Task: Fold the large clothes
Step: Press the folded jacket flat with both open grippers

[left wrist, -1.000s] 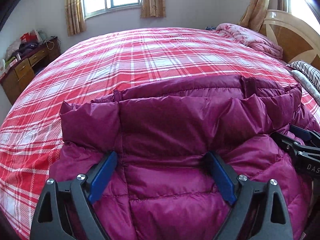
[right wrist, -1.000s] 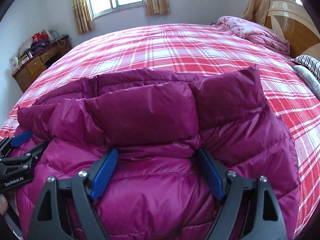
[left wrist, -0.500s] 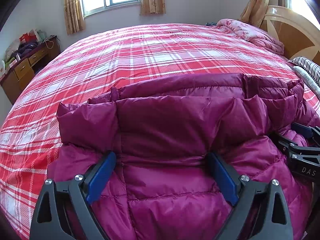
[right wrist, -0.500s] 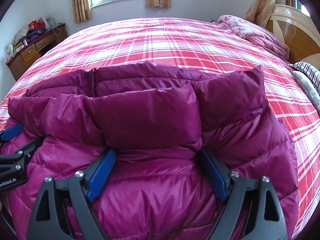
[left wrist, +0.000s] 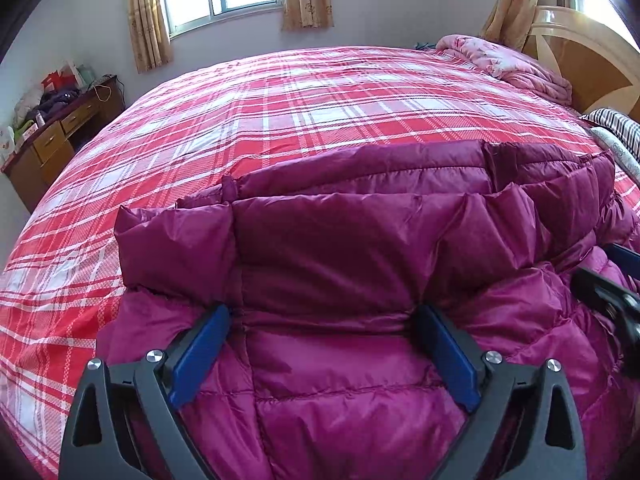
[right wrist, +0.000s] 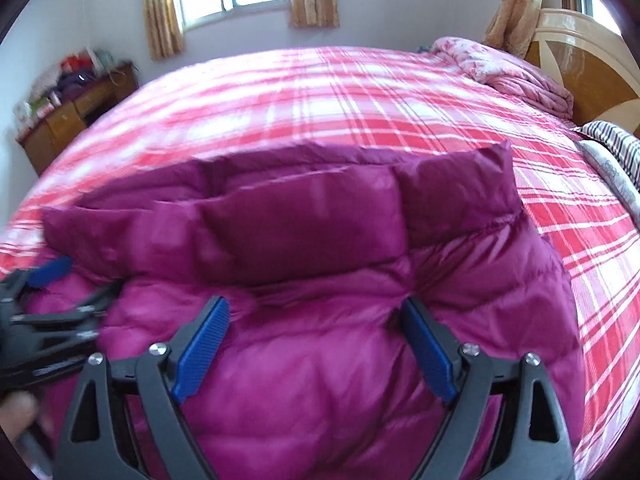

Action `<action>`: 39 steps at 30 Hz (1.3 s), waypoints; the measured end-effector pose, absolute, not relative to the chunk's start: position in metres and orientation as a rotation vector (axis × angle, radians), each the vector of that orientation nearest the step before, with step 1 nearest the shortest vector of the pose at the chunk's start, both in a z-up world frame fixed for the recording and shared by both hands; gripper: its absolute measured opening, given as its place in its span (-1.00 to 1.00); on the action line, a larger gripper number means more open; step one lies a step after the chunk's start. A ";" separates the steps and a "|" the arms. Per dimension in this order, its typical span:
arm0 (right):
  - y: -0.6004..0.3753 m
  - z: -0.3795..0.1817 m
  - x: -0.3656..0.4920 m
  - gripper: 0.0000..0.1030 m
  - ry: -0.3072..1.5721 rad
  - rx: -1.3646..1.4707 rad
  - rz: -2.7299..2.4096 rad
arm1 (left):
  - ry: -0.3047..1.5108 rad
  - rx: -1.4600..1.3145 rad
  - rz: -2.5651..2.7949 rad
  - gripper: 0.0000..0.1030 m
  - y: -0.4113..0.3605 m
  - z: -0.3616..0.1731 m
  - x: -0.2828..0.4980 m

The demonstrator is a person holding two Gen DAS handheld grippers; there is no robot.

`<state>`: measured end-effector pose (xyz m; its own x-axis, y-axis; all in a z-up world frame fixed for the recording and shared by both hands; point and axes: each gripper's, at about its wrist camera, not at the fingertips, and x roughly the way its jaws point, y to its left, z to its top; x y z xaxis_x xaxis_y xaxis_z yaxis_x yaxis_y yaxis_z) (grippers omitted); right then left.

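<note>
Between my left gripper [left wrist: 324, 316] fingers, spread wide, lies the magenta down jacket [left wrist: 360, 264] on the bed [left wrist: 320, 112]; my right gripper [right wrist: 316, 312], equally wide, straddles its folded edge unclamped.

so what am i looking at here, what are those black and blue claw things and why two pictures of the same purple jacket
The claws are hand-held grippers, one in each of a person's hands, with no robot arm behind them. Each carries a wide-angle camera looking forward along its two blue-padded fingers, so you get one picture per hand.

The left gripper fills the bottom of the left wrist view; the right gripper fills the bottom of the right wrist view. Each also shows at the edge of the other's picture.

A puffy magenta down jacket lies on a bed with a red plaid cover. A pink quilt is bundled near the headboard.

Both grippers stand wide open over the jacket's folded ridge; neither is pinching it.
</note>
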<state>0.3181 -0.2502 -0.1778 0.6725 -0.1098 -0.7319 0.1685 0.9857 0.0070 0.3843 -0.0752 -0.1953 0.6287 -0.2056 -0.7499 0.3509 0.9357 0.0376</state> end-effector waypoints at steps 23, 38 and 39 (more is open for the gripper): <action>-0.231 -0.205 0.328 0.86 0.885 -0.029 -0.167 | 0.864 0.187 -0.315 0.88 -0.072 -0.190 0.380; -0.206 -0.204 0.266 0.89 0.801 -0.113 -0.166 | 0.787 0.160 -0.315 0.88 -0.056 -0.188 0.345; -0.206 -0.207 0.266 0.90 0.796 -0.114 -0.171 | 0.786 0.165 -0.312 0.88 -0.057 -0.187 0.343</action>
<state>0.2658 -0.2059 -0.2075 0.6868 -0.1953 -0.7001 0.1093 0.9800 -0.1663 0.3429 -0.0570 -0.1870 0.6637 -0.2144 -0.7166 0.3360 0.9414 0.0296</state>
